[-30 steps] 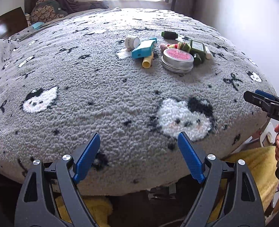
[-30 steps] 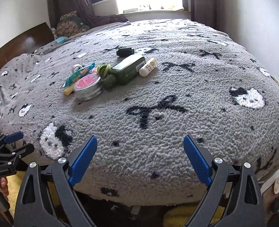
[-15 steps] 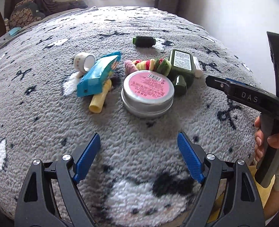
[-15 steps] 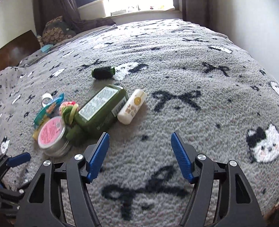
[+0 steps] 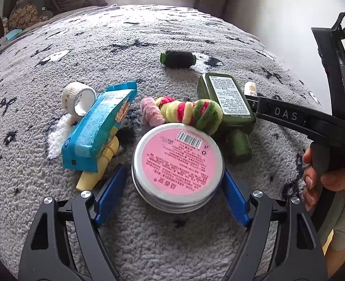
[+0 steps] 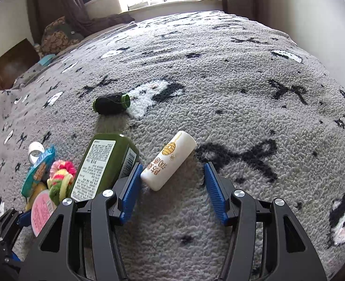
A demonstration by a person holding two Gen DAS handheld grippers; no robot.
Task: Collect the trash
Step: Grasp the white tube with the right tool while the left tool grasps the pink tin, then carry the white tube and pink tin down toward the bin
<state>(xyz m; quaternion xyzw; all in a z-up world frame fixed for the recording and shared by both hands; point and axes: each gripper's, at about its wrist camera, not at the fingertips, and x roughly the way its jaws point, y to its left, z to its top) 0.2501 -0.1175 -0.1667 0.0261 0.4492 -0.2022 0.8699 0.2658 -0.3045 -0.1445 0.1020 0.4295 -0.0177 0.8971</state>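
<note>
Two claws have come forward over the bed (image 6: 242, 75) since a second ago, when both hung back at its near edge with the small pile of clutter well ahead. The left claw (image 5: 172, 182) now straddles the round tin (image 5: 177, 166) with the pink label; its jaws have just been closing a little, the tin sits between them, and its blue fingers (image 5: 111, 194) lie close against the tin's sides, though I cannot tell whether they press on it. The right claw (image 6: 172, 187) has been closing too, and the white tube (image 6: 169, 160) lies between its jaws, tilted, touching or almost touching the left pad and apart from the right one, so it is not gripped. Just beside the tube lies the green bottle (image 6: 102, 166). The blue packet (image 5: 100, 126), the tape roll (image 5: 78, 97) and the fuzzy hair ties (image 5: 184, 112) lie past the tin, towards the far edge. Farther on lies the dark thread spool (image 6: 111, 103).
</note>
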